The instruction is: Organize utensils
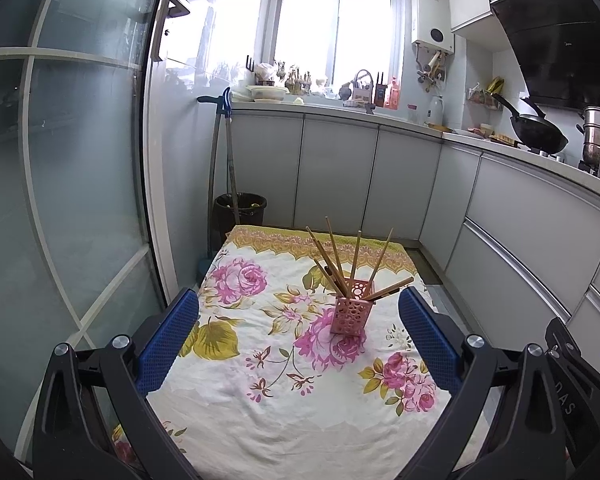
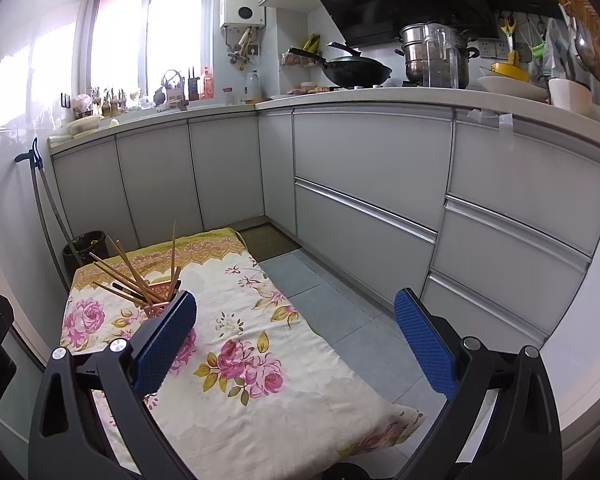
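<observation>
A pink perforated holder (image 1: 350,307) stands upright on the floral cloth (image 1: 260,380), right of the table's middle. Several wooden chopsticks (image 1: 338,260) fan out of its top. My left gripper (image 1: 298,308) hovers open above the near half of the table, with the holder ahead between its blue pads and nothing held. In the right wrist view the holder (image 2: 156,306) shows at the left, partly hidden behind a blue finger pad (image 2: 166,340), with the chopsticks (image 2: 136,272) sticking up. My right gripper (image 2: 296,312) is open and holds nothing, over the table's right side.
Grey kitchen cabinets (image 1: 340,176) run along the back and right. A black bin (image 1: 240,212) with long handles leaning beside it stands behind the table. A glass sliding door (image 1: 60,160) is on the left. Tiled floor (image 2: 332,300) lies right of the table. A wok (image 2: 358,70) and pots sit on the counter.
</observation>
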